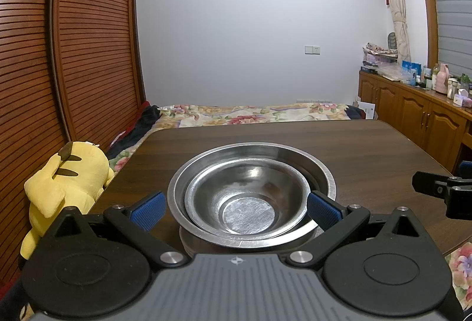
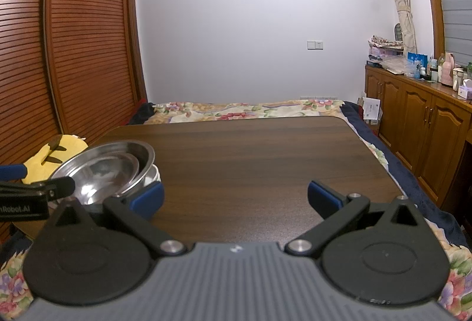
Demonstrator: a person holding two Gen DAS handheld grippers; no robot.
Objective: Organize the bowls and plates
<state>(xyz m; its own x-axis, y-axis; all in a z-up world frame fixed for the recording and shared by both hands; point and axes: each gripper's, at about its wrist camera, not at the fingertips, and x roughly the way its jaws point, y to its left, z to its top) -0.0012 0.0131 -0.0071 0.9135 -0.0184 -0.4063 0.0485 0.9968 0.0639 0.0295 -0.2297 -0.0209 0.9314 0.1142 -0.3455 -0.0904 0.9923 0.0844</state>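
A small steel bowl (image 1: 247,203) sits nested inside a larger steel bowl (image 1: 321,170), and both rest on a stack of white plates (image 1: 188,244) at the near left part of the dark wooden table (image 1: 368,144). My left gripper (image 1: 234,210) is open, its blue pads flanking the bowls' near rim without touching. In the right wrist view the same bowl stack (image 2: 118,164) tilts at the left, with a white plate edge (image 2: 155,173) under it. My right gripper (image 2: 234,200) is open over bare table (image 2: 265,150), holding nothing.
A yellow plush toy (image 1: 70,176) leans off the table's left edge beside slatted wooden doors (image 1: 73,55). A bed with a floral cover (image 1: 250,111) lies beyond the table. Wooden cabinets (image 2: 427,120) with bottles on top line the right wall.
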